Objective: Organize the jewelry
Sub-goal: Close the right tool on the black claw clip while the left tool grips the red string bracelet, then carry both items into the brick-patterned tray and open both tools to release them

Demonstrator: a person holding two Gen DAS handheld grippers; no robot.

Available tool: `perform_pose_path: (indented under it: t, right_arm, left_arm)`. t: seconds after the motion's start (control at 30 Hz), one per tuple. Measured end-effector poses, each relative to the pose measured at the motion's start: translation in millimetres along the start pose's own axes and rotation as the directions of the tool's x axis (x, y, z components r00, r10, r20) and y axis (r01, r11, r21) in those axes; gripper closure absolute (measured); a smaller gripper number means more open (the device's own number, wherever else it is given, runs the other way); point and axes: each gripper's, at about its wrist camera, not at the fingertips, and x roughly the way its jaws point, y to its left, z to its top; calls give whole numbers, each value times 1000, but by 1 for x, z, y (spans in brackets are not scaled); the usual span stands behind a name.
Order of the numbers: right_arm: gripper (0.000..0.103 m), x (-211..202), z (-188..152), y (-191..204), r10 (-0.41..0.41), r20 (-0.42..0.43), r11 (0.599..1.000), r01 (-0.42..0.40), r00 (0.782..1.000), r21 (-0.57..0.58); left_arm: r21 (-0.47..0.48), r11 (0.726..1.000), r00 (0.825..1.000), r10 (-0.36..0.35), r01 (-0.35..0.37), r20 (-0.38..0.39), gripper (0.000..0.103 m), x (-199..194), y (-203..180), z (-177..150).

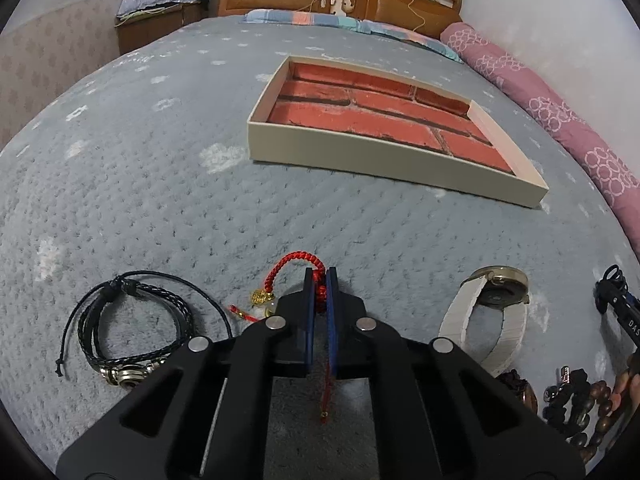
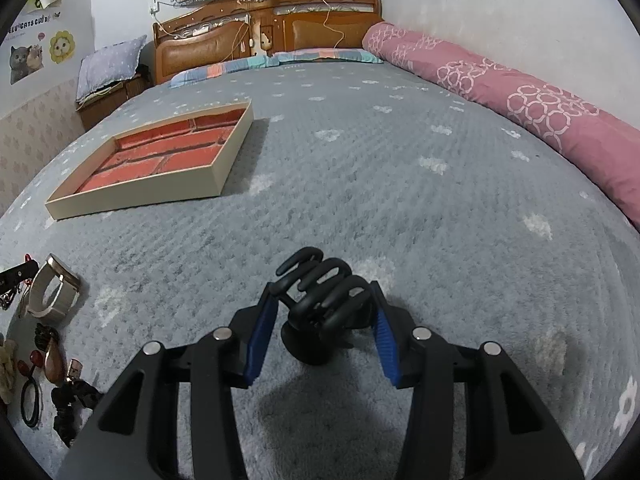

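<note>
My left gripper (image 1: 320,276) is shut on a red braided bracelet (image 1: 298,258) with gold charms; its loop sticks out past the fingertips and its cord hangs back between the pads. It rests low on the grey bedspread. In the right wrist view, my right gripper (image 2: 322,292) has both blue pads pressed against the sides of a black claw hair clip (image 2: 316,308) that sits on the bedspread. A shallow beige box (image 1: 360,160) with a red brick-print floor lies further up the bed, and is also the box (image 2: 136,196) at the left of the right wrist view.
A black braided leather bracelet (image 1: 132,320) lies left of the left gripper. A white-strapped watch (image 1: 484,312) lies to its right, with wooden beads (image 1: 592,408) beyond. A black hair tie (image 2: 30,404) and small trinkets lie lower left. A rolled pink quilt (image 2: 520,100) lines the right side.
</note>
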Motion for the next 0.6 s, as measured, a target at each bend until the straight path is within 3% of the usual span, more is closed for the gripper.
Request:
perform_pose_path:
  t: [0.23, 0.6]
  right_arm:
    - [58, -1, 1, -2, 8, -3, 1000, -8, 1000, 5]
    - [58, 0, 18, 8, -9, -6, 1000, 9, 1000, -19]
  left_arm:
    - [23, 1000, 999, 3, -4, 47, 100, -15, -5, 1]
    - [26, 1000, 999, -4, 2, 52, 100, -24, 0, 10]
